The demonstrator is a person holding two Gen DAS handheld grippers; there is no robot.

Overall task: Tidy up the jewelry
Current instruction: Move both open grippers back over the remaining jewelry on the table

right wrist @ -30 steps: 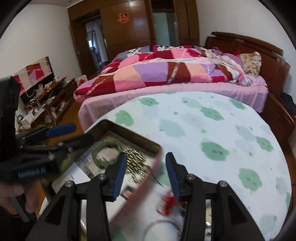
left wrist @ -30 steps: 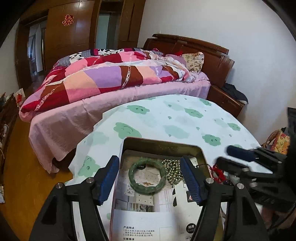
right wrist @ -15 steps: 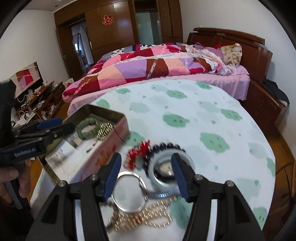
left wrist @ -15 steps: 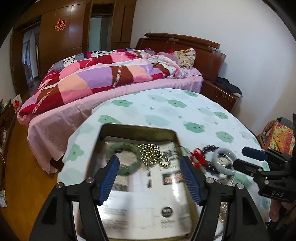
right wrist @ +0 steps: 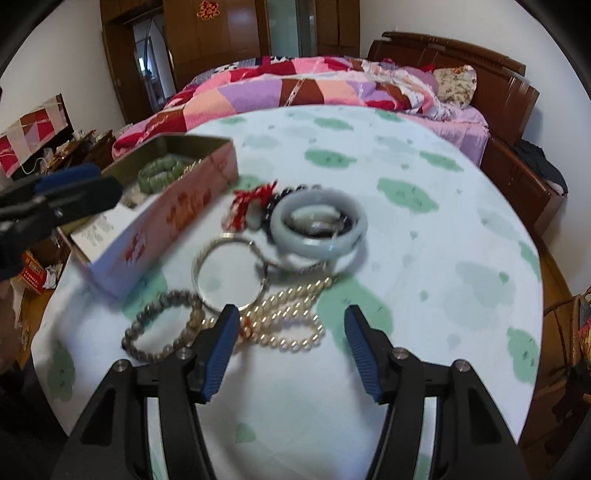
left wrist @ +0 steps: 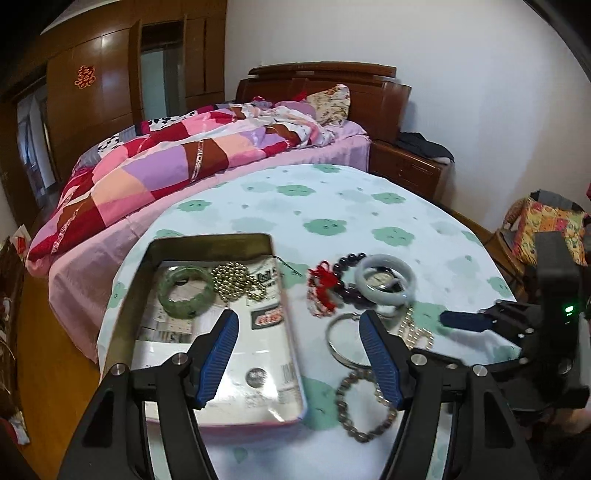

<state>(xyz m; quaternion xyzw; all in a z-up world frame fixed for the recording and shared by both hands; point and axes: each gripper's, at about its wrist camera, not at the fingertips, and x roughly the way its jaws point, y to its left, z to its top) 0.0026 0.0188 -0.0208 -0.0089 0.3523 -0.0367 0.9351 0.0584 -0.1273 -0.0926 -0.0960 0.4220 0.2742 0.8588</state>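
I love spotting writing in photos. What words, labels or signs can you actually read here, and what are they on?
Red "囍" sign: on the brown wardrobe door, also seen at.
Black print and a red label on the paper sheet in the tin: too blurred to read.
Red lettering on the tin's pink side: blurred, unreadable.
Nothing readable on either claw.

Black fingers (right wrist: 221,347), ribbed blue pads, seemingly silver screws.
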